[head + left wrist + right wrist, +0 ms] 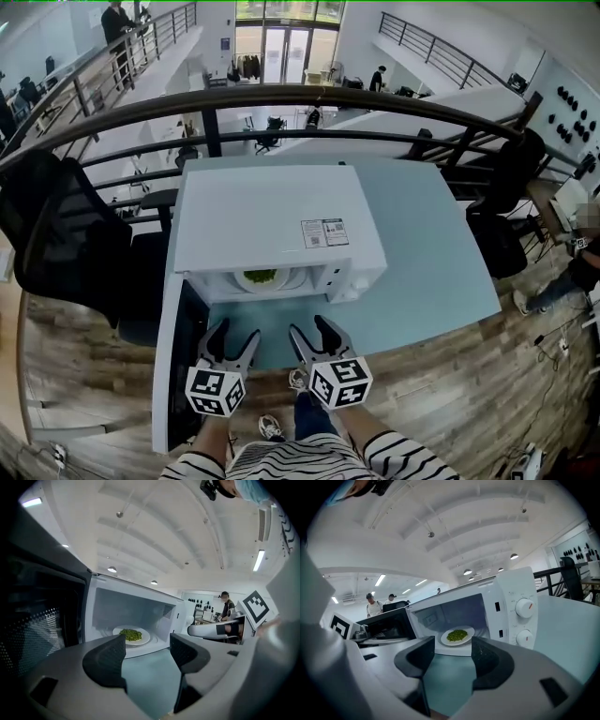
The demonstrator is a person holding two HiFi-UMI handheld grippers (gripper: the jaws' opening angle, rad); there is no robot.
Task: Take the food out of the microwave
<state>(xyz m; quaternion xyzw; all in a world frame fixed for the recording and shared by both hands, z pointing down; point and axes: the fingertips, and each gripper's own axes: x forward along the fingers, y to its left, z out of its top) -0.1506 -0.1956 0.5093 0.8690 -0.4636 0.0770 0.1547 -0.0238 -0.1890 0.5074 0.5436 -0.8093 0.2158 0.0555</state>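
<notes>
White microwave (281,230) sits on a pale blue table (441,262), its door (183,366) swung open to the left. Inside the cavity: a white plate (458,636) lying flat on the floor of the oven, with a heap of green food (131,633) at its middle. The plate is wholly inside the opening, touched by neither tool. Left gripper (237,330) is held just in front of the opening on the door side, jaws spread wide, only bare table showing between them. Right gripper (310,325) is alongside it, a little nearer the control panel, jaws likewise wide apart with nothing in them. Both point toward the cavity, short of its front edge; the plate shows beyond the gap between each pair of jaws. Two round knobs (524,606) stand one above the other on the panel at the right of the opening. Striped sleeves (403,457) at the lower edge of the head view. Black railing (281,98) runs behind the table, dark office chair (56,234) to the left
</notes>
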